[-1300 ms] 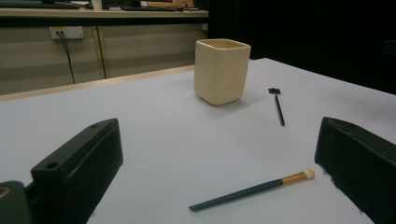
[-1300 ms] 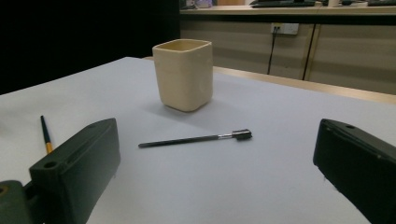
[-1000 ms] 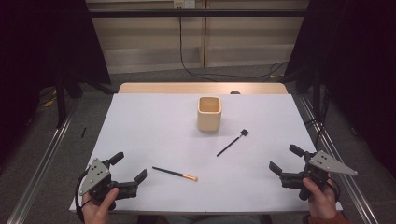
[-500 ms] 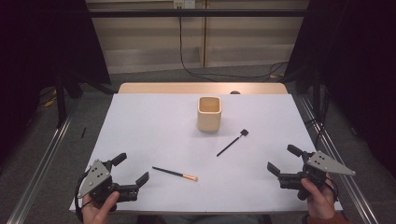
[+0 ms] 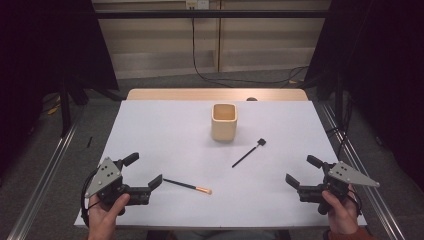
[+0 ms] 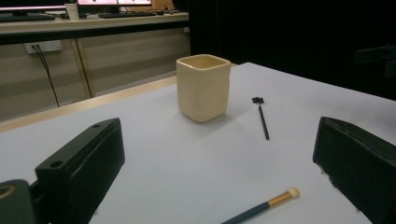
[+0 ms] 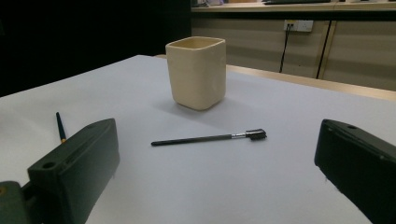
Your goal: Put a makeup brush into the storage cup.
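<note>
Both tongs, left (image 5: 146,171) and right (image 5: 302,171), stand wide and empty, well short of the cream cup (image 5: 224,121); two brushes (image 5: 187,186) (image 5: 248,153) lie between.

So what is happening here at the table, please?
A person holds a tool in each hand near the table's front edge, both open and empty. The left tool is close to a small brush; the right tool faces a thin black brush. A cream cup stands upright behind them. Nothing is picked up yet.
</note>
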A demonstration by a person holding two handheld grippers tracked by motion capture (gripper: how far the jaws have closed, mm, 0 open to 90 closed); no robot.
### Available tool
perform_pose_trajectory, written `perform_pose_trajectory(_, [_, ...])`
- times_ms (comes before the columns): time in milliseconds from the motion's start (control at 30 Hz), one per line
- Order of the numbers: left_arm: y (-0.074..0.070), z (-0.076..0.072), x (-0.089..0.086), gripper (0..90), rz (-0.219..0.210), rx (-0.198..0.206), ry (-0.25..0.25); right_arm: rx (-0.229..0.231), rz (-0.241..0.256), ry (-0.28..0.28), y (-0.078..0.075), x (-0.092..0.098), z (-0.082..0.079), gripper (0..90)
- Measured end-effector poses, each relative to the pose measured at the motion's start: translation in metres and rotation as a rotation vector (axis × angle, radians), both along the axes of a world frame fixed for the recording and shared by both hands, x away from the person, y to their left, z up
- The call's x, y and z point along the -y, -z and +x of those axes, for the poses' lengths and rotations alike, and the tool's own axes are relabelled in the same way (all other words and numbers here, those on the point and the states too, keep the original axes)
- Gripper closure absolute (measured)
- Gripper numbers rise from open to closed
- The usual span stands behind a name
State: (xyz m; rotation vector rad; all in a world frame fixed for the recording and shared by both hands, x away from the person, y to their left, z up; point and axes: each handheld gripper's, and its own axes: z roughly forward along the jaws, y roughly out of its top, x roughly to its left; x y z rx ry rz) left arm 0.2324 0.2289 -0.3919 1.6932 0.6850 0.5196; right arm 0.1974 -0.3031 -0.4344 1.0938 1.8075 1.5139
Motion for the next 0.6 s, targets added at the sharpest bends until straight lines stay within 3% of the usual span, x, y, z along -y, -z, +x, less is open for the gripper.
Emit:
perform_pose_trajectory(333, [-0.001, 0.011, 0.014, 1.8, -0.035, 0.014, 0.030, 0.003, 0.006, -0.004, 0.000, 0.000, -0.001, 0.0])
perform_pose_trajectory(600, [-0.008, 0.015, 0.026, 1.3, -0.031, 0.036, 0.047, 0.003, 0.005, -0.012, 0.000, -0.001, 0.000, 0.0])
